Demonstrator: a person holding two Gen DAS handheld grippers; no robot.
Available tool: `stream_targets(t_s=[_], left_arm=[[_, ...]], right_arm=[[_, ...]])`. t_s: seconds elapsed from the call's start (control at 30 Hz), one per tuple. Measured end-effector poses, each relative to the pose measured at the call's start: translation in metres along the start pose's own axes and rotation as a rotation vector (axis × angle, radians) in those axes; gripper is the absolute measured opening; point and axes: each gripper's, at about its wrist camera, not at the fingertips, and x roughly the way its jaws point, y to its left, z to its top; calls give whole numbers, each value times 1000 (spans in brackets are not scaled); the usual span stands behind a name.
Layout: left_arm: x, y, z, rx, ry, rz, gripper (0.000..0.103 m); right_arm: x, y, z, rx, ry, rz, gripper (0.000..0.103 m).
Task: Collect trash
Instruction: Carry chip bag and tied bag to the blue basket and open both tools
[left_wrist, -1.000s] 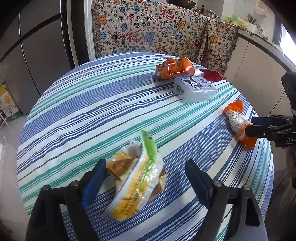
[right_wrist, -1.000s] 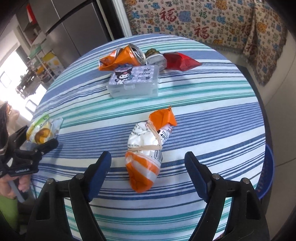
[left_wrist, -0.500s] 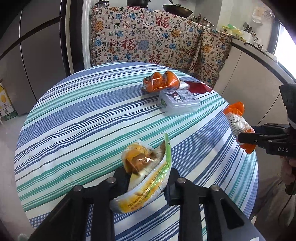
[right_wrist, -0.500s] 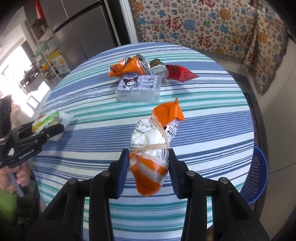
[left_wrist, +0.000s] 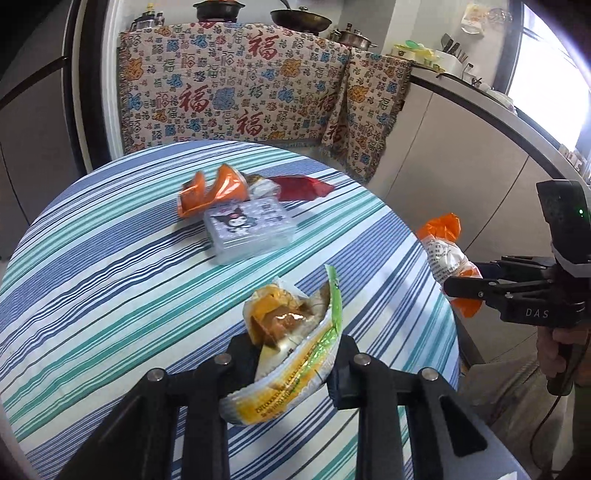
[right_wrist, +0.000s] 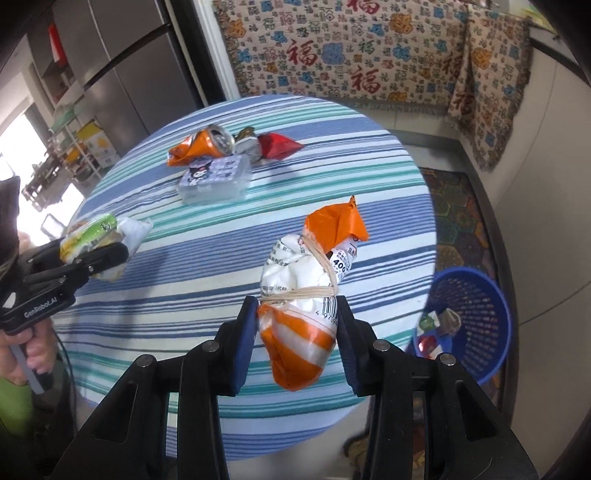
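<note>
My left gripper (left_wrist: 291, 354) is shut on a crumpled yellow and green snack wrapper (left_wrist: 291, 354), held above the striped round table (left_wrist: 110, 295). In the right wrist view that wrapper (right_wrist: 96, 240) hangs at the left, above the table's edge. My right gripper (right_wrist: 295, 321) is shut on an orange and white bag bound with rubber bands (right_wrist: 306, 295), lifted off the table. The left wrist view has this bag (left_wrist: 447, 254) at the right, past the table's rim. A crushed orange can (right_wrist: 199, 147), a silver crumpled piece (right_wrist: 245, 146) and a red wrapper (right_wrist: 277, 146) lie at the table's far side.
A clear plastic box with a cartoon lid (right_wrist: 214, 181) sits by the can. A blue mesh basket (right_wrist: 476, 314) with some trash in it stands on the floor right of the table. A patterned cloth (left_wrist: 240, 96) drapes the furniture behind. A hand (right_wrist: 26, 354) grips the left tool.
Both grippers went from open around their items to shut on them. Each then lifted its piece off the table and drew back, so the table looks farther away.
</note>
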Motion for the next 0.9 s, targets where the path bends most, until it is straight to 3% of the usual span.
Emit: stream_targets(t_s=[0.3,0.57,0.9], left_arm=[[39,-100,48,117,21,-165,28],[106,-192,84,167,81,-285,28],[208,-265,93,178,193,-326,28]], right_arm=[[-40,-96,-4,114,-44,-139,42],[-40,-190,-21,242,-42,-210,42],[-5,-274,-41,341,-10,-206,42]])
